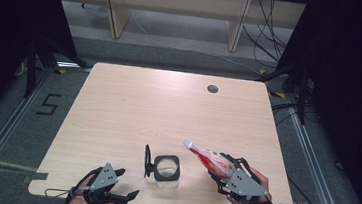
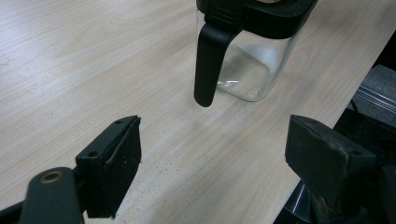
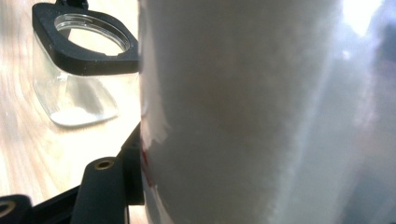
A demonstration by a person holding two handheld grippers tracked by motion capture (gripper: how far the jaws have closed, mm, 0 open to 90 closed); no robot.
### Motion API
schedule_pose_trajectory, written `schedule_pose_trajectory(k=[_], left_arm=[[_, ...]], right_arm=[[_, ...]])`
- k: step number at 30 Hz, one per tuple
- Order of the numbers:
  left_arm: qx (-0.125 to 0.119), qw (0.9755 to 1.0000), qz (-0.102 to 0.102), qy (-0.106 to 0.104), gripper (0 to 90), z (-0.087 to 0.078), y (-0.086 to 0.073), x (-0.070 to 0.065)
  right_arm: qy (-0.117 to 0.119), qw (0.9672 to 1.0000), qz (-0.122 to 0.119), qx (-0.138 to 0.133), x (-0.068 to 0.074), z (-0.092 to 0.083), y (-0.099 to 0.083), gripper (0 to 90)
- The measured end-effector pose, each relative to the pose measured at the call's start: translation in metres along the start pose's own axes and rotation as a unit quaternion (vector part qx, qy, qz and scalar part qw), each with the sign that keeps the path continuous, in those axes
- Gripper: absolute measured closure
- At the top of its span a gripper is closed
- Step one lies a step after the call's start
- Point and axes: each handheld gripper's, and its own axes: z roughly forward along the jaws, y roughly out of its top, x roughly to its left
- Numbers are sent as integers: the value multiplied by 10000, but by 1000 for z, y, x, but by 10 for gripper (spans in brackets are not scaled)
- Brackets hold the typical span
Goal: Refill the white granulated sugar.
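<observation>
While the bag (image 3: pixel 243 112) blurs whitely, it hides one right gripper (image 1: pixel 222 170) jaw — unreadable.

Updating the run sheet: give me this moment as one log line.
right gripper: shut on plastic bag, tilted toward jar | left gripper: open, holding nothing | jar: upright on table, lid flipped open

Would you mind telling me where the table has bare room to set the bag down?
The table is bare from the cable hole down to the glass jar, and along its left side. The near edge is crowded: left gripper, jar, and right gripper holding the plastic bag.
</observation>
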Motion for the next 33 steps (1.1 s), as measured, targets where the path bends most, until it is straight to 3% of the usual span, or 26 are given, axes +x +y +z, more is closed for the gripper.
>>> schedule_pose_trajectory(k=[1, 3, 6, 7, 9, 10, 11, 13, 14, 15, 18, 19, 20, 23, 24, 25, 26, 27, 28, 29, 30, 31, 32, 33], left_arm=[[13, 10000, -3, 11, 180, 0, 0, 0], [56, 10000, 82, 8, 180, -1, 0, 2], [51, 10000, 50, 20, 180, -1, 0, 2], [50, 10000, 64, 33, 180, -1, 0, 2], [86, 9999, 128, 54, 180, -2, 0, 3], [91, 9999, 122, 31, 180, -2, 0, 3], [9, 10000, -23, 40, 180, 0, 0, 2], [45, 10000, -4, 63, 180, -1, 0, 2], [28, 10000, -4, 54, 180, -1, 0, 2], [60, 9999, 29, 82, 180, -2, 0, 3], [42, 9999, 102, 73, 180, -2, 1, 4], [48, 9999, 148, 72, 180, -2, 1, 4], [48, 9999, 148, 72, 180, -2, 1, 4], [-6, 9999, 135, 81, 180, -2, 0, 5], [32, 9999, 127, 93, 180, -2, 1, 4], [54, 9998, 171, 84, 180, -3, 1, 5], [43, 9998, 137, 112, 180, -2, 1, 4], [7, 9999, 138, 93, 180, -2, 1, 5], [5, 9999, 130, 65, 180, -2, 1, 5], [54, 9997, 188, 109, 180, -2, 1, 5], [54, 9997, 188, 109, 180, -2, 1, 5], [73, 9999, 32, 87, 180, -2, 0, 4], [66, 9999, 78, 86, 180, -3, 0, 4], [14, 9999, 107, 121, 180, -2, 1, 4]], right_arm=[[-64, 9998, -186, 61, 1, -4, 1, 391], [-115, 9996, -238, 110, 2, -6, 2, 391], [-137, 9989, -404, 207, 5, -9, 3, 392], [-168, 9977, -577, 309, 6, -10, 3, 392], [-230, 9966, -702, 355, 6, -10, 4, 392], [-220, 9955, -816, 421, 9, -10, 4, 392], [-228, 9949, -876, 440, 9, -10, 5, 392], [-243, 9936, -993, 477, 11, -10, 5, 393], [-271, 9924, -1078, 530, 13, -10, 6, 393], [-316, 9885, -1352, 606, 16, -10, 8, 393], [-366, 9862, -1434, 737, 20, -9, 9, 393], [-430, 9828, -1617, 778, 24, -7, 10, 394], [-430, 9828, -1617, 778, 24, -7, 10, 394], [-543, 9633, -2473, 888, 25, -4, 17, 394], [-578, 9670, -2317, 893, 28, -3, 16, 394], [-630, 9624, -2448, 991, 30, -3, 17, 395], [-630, 9624, -2448, 991, 30, -3, 17, 395], [-656, 9602, -2513, 1032, 33, -2, 18, 395], [-752, 9327, -3323, 1186, 27, -3, 24, 396], [-807, 9378, -3115, 1305, 32, -4, 23, 396], [-807, 9378, -3115, 1305, 32, -4, 23, 396], [-811, 9362, -3160, 1307, 32, -4, 23, 397], [-792, 9281, -3411, 1267, 30, -4, 26, 397], [-889, 9284, -3340, 1365, 33, -4, 25, 398]])
